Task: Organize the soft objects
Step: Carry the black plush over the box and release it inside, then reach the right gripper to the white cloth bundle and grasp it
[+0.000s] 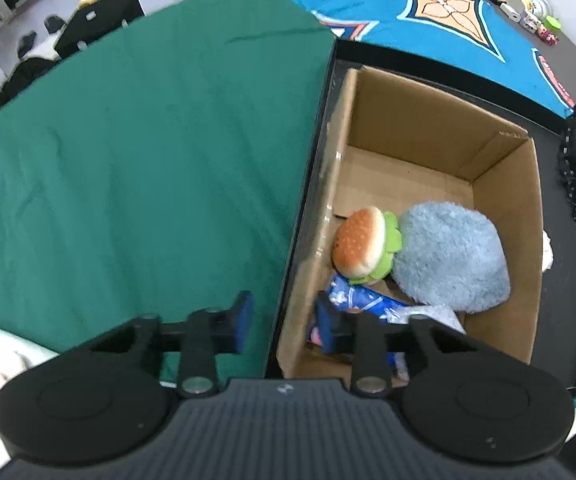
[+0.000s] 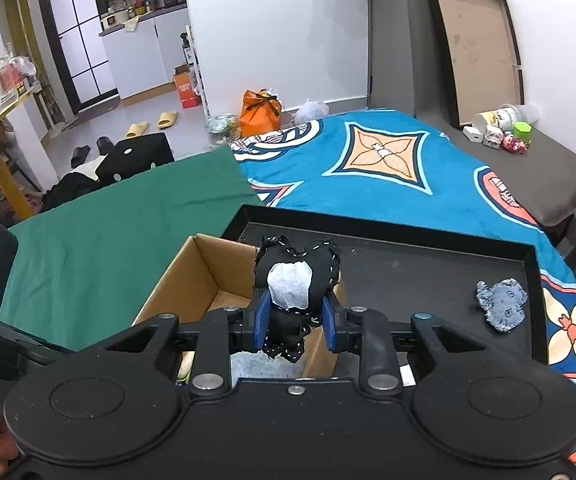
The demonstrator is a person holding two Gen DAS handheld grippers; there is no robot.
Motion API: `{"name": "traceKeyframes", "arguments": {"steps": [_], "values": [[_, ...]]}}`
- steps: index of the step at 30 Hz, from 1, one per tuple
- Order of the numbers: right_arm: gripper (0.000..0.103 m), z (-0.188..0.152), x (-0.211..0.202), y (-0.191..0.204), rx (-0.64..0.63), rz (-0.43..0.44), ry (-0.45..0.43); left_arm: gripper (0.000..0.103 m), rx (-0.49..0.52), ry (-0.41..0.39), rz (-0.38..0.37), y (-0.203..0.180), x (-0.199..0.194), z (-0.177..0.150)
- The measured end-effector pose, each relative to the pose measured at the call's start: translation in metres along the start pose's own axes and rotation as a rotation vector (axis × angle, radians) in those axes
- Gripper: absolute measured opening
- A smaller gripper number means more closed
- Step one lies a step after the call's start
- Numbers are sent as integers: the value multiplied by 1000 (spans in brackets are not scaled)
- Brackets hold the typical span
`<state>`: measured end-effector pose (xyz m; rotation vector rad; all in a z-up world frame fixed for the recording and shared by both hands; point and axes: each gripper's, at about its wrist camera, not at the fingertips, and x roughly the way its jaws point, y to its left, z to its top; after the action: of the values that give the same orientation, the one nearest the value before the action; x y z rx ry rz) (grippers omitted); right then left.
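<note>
- Clamps the black stitched soft toy at its narrow waist in the right gripper, jaws closed on the fabric, the white-patched upper body standing clear above the pads.
- Hangs that toy over the near corner of the open cardboard box, itself set in the black tray on the bed's blue patterned blanket.
- Points the left gripper steeply down at the box's near edge beside the green cloth, jaws narrowly apart with nothing between the pads.
- Shows the box already part-filled: a burger plush leaning against a fluffy blue plush, a blue-and-white printed soft piece below them.
- Leaves one small denim soft toy lying alone on the tray floor, well apart from the box.
- Looks light and squashy, judging by how the black toy's waist pinches in under the pads; unlikely to break or slip, but liable to flop or snag by its loose white stitching.
- Suggests a pinch across the thickest middle for the denim piece; flat and limp, likely needing the pads pressed down to the tray before closing.
</note>
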<state>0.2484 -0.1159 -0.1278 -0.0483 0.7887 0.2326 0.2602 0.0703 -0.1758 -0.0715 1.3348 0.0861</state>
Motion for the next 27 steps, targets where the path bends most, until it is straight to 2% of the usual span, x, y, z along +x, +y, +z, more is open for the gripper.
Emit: {"name": "traceKeyframes", "arguments": {"steps": [5,7,10,13,18,23,27], "values": [[27,0,4,8,-6,11,12,13,-1,6,-41,3,1,-2],[29,0,5,11,-10,16,13,10,5,-1,-57,2,0,-3],[39,0,6,15,-5,42,18,10,10,-23,-62,2,-4,-3],[41,-1,9,21,-24,93,38,10,15,-36,-61,0,-6,-5],[41,-11,5,21,-37,92,54,11,60,-51,-28,-9,-11,-8],[42,-18,-3,4,-17,67,53,15,128,-56,18,-22,-14,-9],[44,-26,-8,-14,-5,40,50,20,131,-65,42,-25,-16,-10]]}}
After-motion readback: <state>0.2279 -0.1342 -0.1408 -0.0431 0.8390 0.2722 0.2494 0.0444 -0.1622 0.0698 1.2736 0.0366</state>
